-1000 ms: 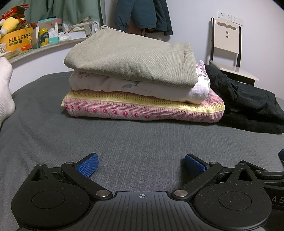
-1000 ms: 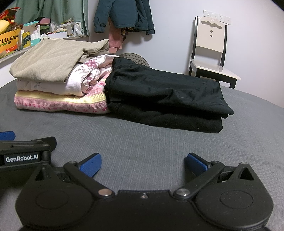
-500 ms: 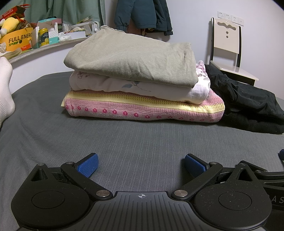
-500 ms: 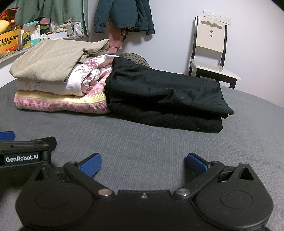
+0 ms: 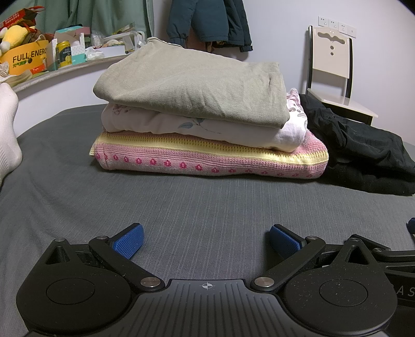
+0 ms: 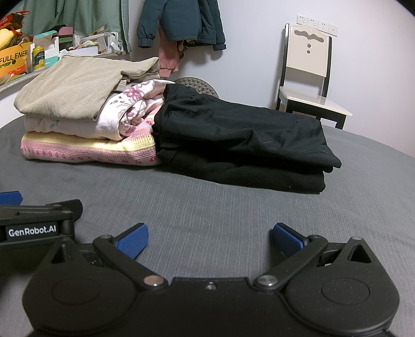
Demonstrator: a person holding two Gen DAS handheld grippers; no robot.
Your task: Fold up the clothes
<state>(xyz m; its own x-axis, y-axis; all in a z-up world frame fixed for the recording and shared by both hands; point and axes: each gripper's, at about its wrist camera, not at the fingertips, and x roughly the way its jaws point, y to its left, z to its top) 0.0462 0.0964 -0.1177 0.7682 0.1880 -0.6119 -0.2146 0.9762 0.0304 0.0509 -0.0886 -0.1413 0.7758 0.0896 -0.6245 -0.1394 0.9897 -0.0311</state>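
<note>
The left gripper (image 5: pixel 206 239) sits low over the grey bedsheet (image 5: pixel 207 207), level and pointing straight ahead, its two blue pads (image 5: pixel 127 241) spread wide with only bare sheet between them. The right gripper (image 6: pixel 208 239) holds the same low, level pose just beside it, jaws equally wide and gripping nothing; the left tool's black body, labelled GenRobot.AI, shows at the left edge of the right wrist view.

Straight ahead of the left gripper, across a stretch of bare sheet, stands a folded stack. A pink knitted blanket (image 5: pixel 207 160) with a yellow band and a row of small flowers lies at the bottom. On it rests a white floral garment (image 5: pixel 197 127), and on top a folded olive-grey top (image 5: pixel 192 85).

Ahead of the right gripper, and to the right of the left one, lies a second pile of folded black clothes (image 6: pixel 241 134), two layers deep. Its left edge touches the pink blanket.

At the far left of the left gripper a white sock (image 5: pixel 7 129) on a person's foot rests on the sheet. Beyond the piles, against the wall, stands a cream and black chair (image 6: pixel 308 75). A dark teal jacket (image 6: pixel 181 20) hangs on the wall ahead, and a cluttered shelf (image 5: pixel 52 67) with a yellow box and a can runs off to the left.
</note>
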